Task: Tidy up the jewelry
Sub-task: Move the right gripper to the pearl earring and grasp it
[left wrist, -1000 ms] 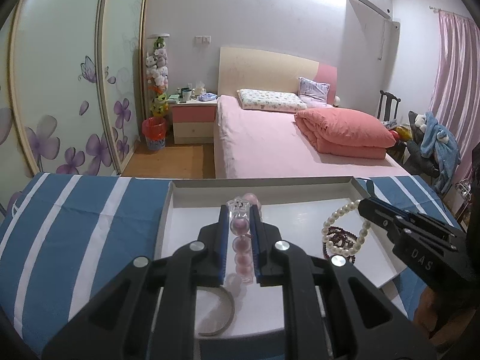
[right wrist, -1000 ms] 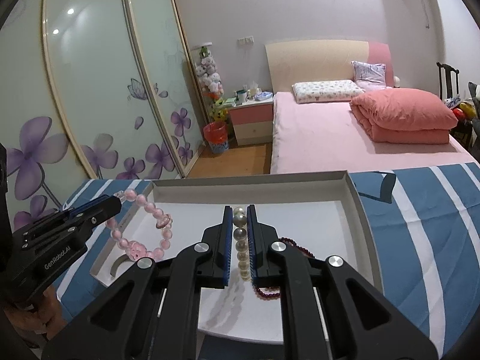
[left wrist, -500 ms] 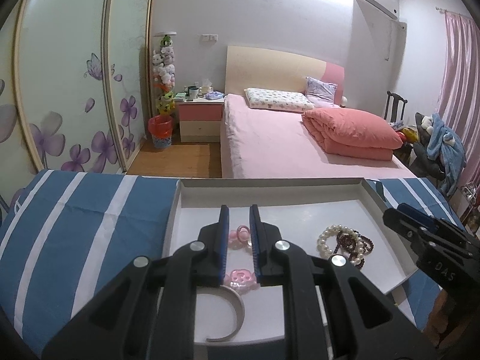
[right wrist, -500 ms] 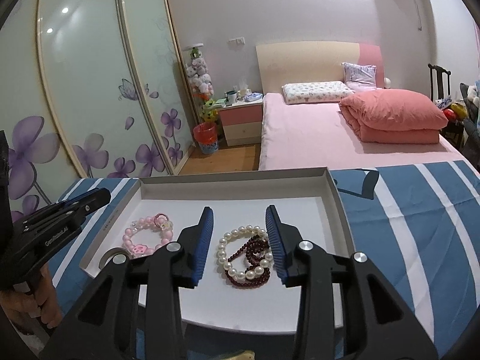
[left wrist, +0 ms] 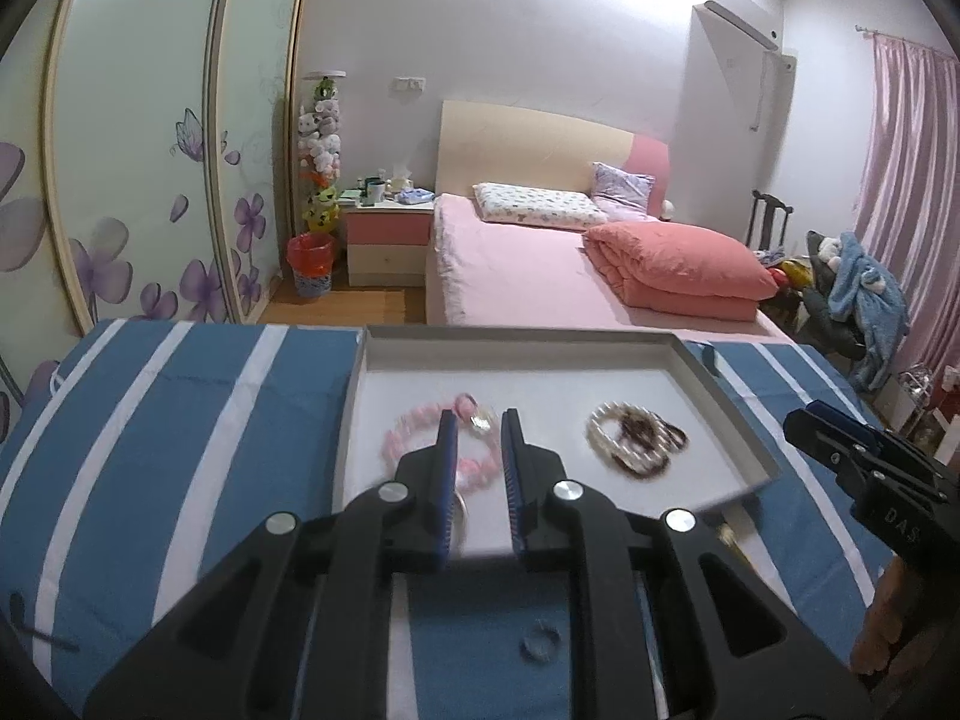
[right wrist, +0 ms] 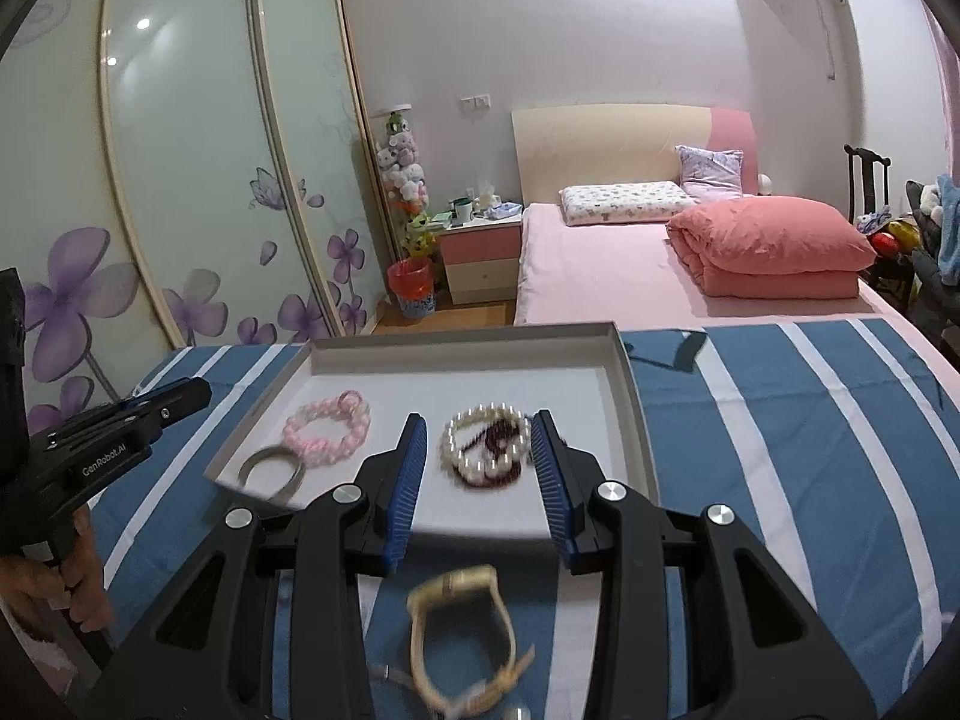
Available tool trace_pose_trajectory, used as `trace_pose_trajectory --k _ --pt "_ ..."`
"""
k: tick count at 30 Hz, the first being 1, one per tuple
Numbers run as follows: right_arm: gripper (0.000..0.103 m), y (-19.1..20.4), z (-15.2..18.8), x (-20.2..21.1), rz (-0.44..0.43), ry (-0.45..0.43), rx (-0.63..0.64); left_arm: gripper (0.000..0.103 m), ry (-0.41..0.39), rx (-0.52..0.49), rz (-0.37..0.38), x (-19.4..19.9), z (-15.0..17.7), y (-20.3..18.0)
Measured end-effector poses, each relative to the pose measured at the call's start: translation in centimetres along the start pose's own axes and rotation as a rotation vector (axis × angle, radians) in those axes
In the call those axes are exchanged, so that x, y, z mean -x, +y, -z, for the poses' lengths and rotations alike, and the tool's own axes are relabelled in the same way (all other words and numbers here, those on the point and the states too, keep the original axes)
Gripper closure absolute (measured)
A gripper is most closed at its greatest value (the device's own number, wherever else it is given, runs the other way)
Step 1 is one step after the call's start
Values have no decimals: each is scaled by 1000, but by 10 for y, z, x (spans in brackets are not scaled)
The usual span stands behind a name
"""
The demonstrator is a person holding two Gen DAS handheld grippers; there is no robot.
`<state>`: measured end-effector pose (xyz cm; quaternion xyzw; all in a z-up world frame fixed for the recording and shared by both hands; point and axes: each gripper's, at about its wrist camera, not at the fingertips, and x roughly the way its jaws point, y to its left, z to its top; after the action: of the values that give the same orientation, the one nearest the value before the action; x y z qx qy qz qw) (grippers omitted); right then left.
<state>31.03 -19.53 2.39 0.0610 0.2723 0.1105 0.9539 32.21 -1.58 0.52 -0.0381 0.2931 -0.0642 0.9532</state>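
Near the shallow white tray's (right wrist: pixel 627 378) left edge lies a round pink bead bracelet (right wrist: pixel 327 429); beside it a pearl loop (right wrist: pixel 486 447); both grippers (left wrist: pixel 479 420) (right wrist: pixel 479 429) released.

Two handheld grippers of matte black plastic, angular and skeletal, with triangular cut-outs through the linkage arms. Round silver screw heads at the pivots, four across each. Fingers (left wrist: pixel 445 468) lined inside with ribbed blue pads. Left gripper (left wrist: pixel 478 438) seen side-on from the right wrist view: slim black body, blue strip along the top edge, white "GenRobot.AI" lettering. Right gripper (right wrist: pixel 478 450) seen side-on from the left wrist view: same black body, pale embossed "DAS" marking. Bare hand (right wrist: pixel 42 585) wrapped around the black handle; no sleeve discernible.
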Motion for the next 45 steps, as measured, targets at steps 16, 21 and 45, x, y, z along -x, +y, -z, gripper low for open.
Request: trace_pose_trajectory --k 16,21,45 --pt "65 35 106 58 -60 198 36 74 43 42 19 52 59 7" --pt "65 44 127 51 -64 266 34 73 41 39 20 59 64 9" --pt "86 54 140 42 40 317 100 67 123 -9 50 41 81 -10"
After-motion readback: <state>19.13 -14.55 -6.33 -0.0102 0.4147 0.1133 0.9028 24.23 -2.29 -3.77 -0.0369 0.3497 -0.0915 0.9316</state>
